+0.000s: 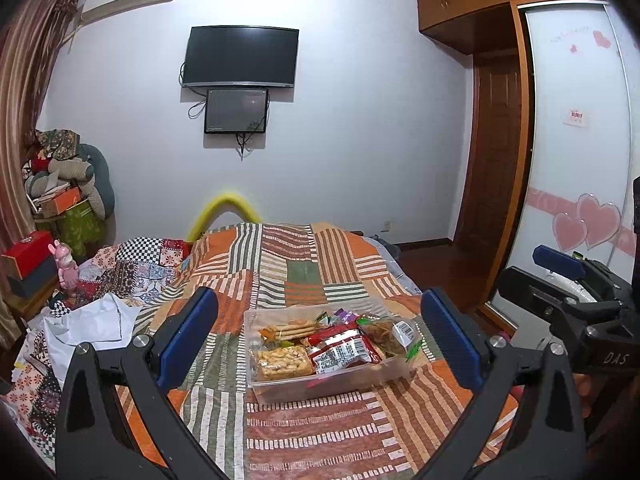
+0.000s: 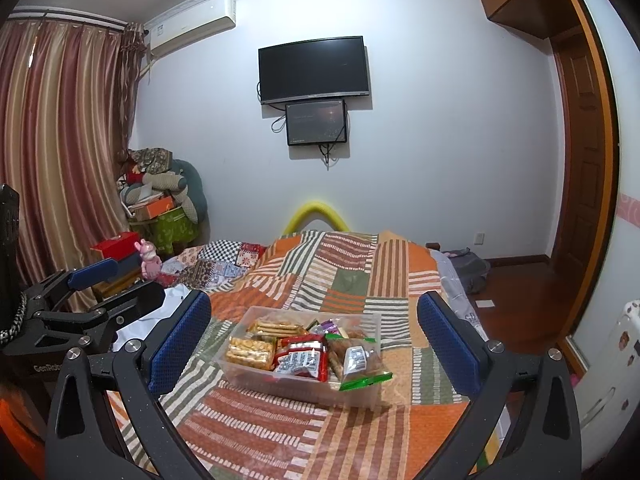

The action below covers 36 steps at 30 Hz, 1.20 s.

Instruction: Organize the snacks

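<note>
A clear plastic box full of snack packets sits on the patchwork bedspread; it also shows in the right wrist view. Inside lie a peanut brittle bar, a red packet, a cracker pack and a green-edged bag of brown snacks. My left gripper is open and empty, held back from the box with its jaws wide to either side. My right gripper is open and empty, likewise in front of the box. Each gripper shows at the edge of the other's view.
The bedspread covers the bed. White cloth and a checked quilt lie at the left. A pink toy figure and red box stand on the left nightstand. A wardrobe is at the right.
</note>
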Each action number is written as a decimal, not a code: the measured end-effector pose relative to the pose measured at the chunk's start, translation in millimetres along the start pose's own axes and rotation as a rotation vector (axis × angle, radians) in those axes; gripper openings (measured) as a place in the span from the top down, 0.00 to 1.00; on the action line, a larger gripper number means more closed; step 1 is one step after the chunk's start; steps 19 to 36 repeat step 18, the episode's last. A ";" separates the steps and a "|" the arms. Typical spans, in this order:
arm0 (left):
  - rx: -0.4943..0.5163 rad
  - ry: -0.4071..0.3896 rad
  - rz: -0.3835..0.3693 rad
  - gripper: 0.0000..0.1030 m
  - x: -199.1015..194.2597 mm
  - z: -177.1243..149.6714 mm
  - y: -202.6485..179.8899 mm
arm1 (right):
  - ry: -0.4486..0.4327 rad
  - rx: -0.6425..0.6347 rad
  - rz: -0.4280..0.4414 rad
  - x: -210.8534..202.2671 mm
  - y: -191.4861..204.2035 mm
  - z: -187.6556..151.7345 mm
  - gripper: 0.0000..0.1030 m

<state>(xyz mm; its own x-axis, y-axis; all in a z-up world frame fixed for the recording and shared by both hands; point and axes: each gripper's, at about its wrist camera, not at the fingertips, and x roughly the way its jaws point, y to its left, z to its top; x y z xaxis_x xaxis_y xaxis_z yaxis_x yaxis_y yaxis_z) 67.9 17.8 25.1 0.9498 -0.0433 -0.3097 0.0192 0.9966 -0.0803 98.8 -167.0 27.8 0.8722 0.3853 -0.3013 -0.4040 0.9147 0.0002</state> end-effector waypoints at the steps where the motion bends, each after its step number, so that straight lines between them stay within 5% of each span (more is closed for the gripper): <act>1: -0.002 -0.001 0.000 0.00 0.1 0.2 0.2 | 0.001 0.000 0.000 0.0 0.0 0.5 0.00; 36: -0.004 0.011 0.003 0.00 2.1 -1.1 -1.2 | 0.006 0.019 0.004 4.0 -4.5 -1.8 0.00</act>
